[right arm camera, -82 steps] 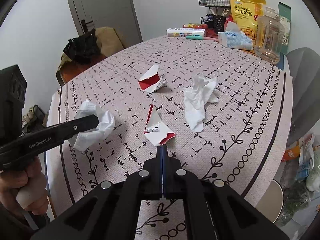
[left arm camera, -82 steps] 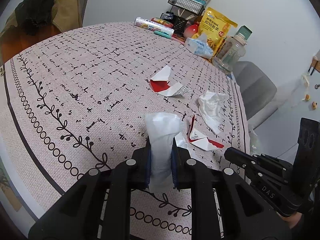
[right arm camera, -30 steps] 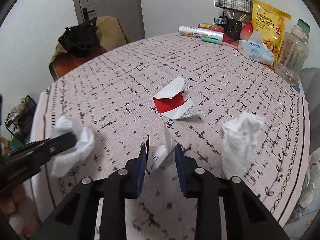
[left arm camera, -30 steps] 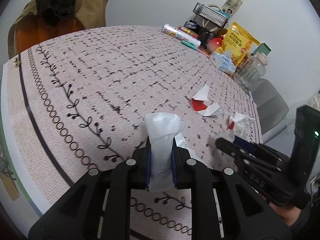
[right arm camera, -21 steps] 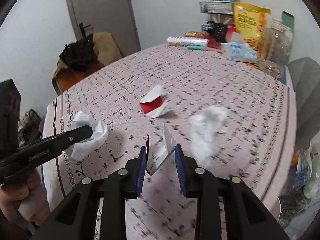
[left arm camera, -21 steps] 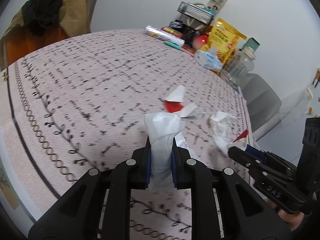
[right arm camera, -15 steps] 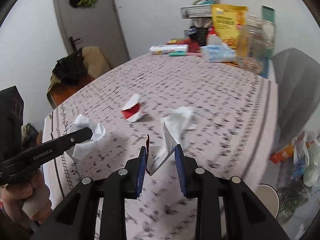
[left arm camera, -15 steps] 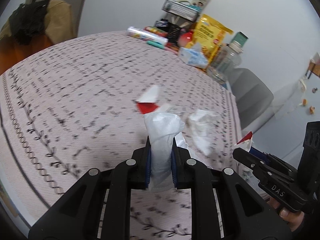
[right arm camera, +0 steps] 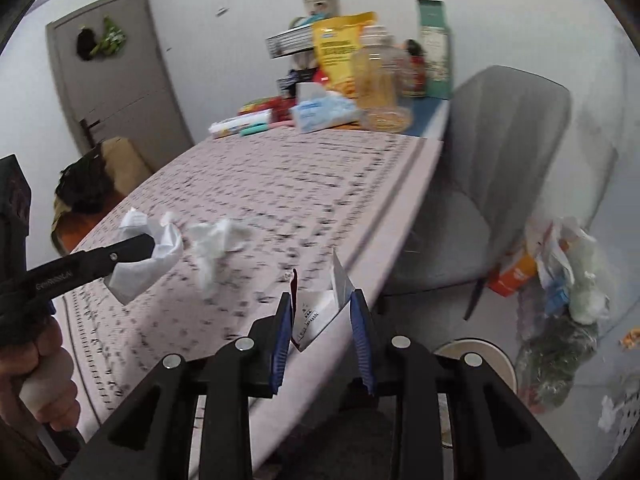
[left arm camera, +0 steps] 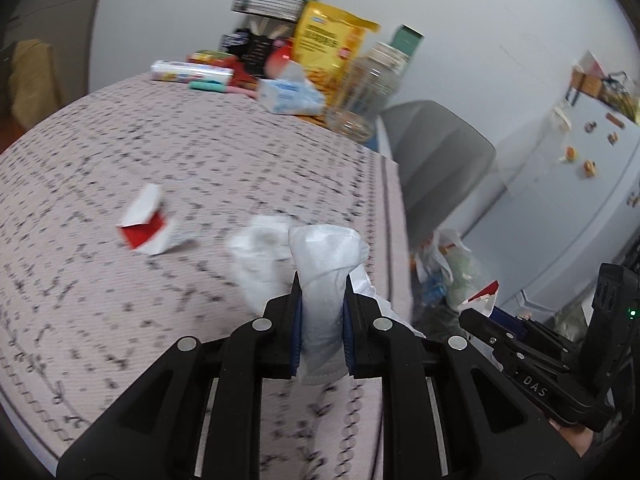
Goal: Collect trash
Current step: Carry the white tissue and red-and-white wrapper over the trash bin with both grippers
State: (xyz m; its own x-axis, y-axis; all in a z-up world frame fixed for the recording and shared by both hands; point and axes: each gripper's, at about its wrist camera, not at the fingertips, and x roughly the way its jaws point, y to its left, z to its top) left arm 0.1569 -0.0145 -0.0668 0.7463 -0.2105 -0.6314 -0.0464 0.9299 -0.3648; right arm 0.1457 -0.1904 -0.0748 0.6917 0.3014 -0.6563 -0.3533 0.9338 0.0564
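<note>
My left gripper [left arm camera: 320, 300] pinches a crumpled white tissue wad [left arm camera: 325, 264] above the patterned tablecloth [left arm camera: 120, 280]; it looks soft and weightless, so any grip holds; my right gripper [right arm camera: 322, 312] clamps a torn red-and-white paper wrapper [right arm camera: 316, 312], stiffer, best taken by its fold; "DAS" and "GenRobot.AI" mark the grippers' sides; the wrapper's print is unreadable.

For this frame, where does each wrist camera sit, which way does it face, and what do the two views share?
Left wrist: behind the left claw, shut on a crumpled tissue, facing across the table toward the grey chair; right claw at lower right.
Right wrist: behind the right claw, shut on a torn wrapper, facing past the table edge toward the chair and floor rubbish; left hand shows.
Shared: loose tissue, chair, yellow snack bag.
</note>
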